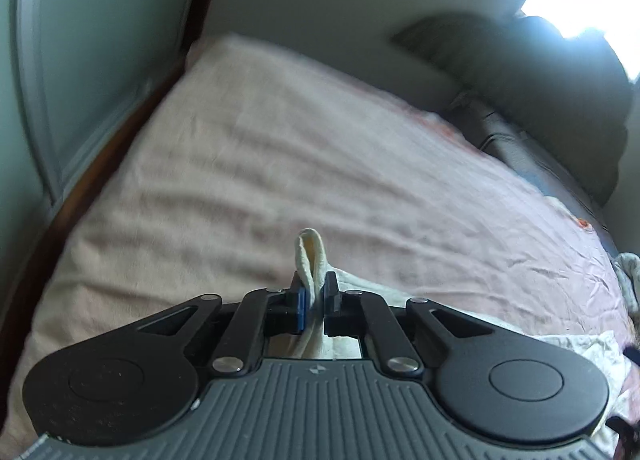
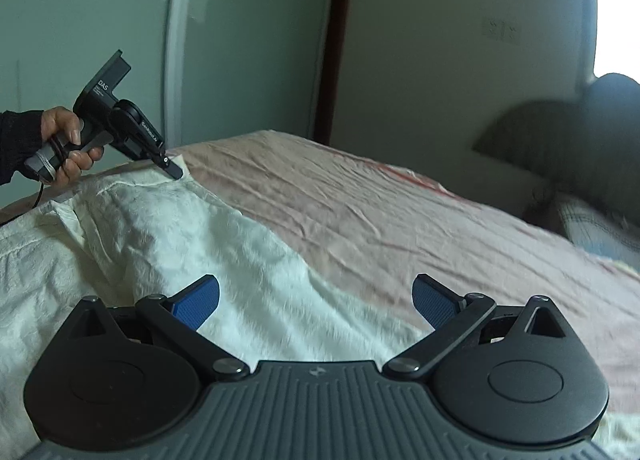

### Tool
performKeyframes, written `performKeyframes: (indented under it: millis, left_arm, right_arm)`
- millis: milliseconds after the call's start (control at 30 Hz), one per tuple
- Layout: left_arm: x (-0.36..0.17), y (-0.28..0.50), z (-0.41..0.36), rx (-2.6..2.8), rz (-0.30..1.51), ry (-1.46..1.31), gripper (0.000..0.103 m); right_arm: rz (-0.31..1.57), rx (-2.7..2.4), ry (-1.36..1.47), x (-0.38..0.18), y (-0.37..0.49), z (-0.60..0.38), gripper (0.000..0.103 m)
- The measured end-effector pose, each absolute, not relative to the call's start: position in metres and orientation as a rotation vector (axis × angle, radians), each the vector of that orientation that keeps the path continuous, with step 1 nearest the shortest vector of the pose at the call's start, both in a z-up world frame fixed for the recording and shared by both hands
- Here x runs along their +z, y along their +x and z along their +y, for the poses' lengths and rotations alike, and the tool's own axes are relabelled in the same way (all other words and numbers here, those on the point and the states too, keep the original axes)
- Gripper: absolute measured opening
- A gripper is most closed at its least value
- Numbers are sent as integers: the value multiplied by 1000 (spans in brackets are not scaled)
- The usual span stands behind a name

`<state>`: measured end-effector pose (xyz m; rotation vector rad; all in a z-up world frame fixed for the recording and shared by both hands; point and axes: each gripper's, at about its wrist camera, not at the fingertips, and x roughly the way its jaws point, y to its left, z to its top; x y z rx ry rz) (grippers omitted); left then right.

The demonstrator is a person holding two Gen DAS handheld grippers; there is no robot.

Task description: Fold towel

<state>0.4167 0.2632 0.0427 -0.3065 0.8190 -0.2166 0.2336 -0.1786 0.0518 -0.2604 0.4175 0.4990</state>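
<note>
The black left gripper pinches a folded edge of the cream-white cloth towel, a small loop of it standing up past the blue pads. Beyond lies a wrinkled pale pink bedsheet (blurred), with a dark wooden bed frame alongside.

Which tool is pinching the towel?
The left tool. It is shut on a fold of the white towel, which loops up between its pads. The right tool is wide open above the towel, gripping nothing.
</note>
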Motion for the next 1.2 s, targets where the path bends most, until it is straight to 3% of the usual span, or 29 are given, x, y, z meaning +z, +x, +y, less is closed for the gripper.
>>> performKeyframes:
  millis: [200, 400, 700, 733, 767, 833, 1000, 1200]
  left_arm:
    - [99, 340, 253, -435, 516, -258, 5]
    - [126, 272, 263, -566, 329, -332, 5]
    - [131, 230, 270, -579, 300, -349, 5]
    - [131, 230, 270, -572, 302, -354, 5]
    - [130, 231, 271, -569, 306, -363, 5]
    - [126, 232, 273, -569, 312, -381, 5]
    - [125, 232, 279, -543, 316, -406, 5]
    - [133, 199, 299, -521, 304, -482, 5]
  right_arm:
    - [564, 707, -311, 59, 283, -173, 103]
    - [690, 862, -278, 51, 356, -175, 103]
    - [832, 962, -251, 35, 407, -175, 102]
    - [832, 968, -248, 35, 407, -175, 92]
    - [839, 969, -243, 35, 407, -176, 58]
    - [884, 1002, -193, 33, 404, -179, 12]
    - [853, 961, -236, 44, 381, -175, 8]
    - [609, 917, -289, 107, 293, -189, 8]
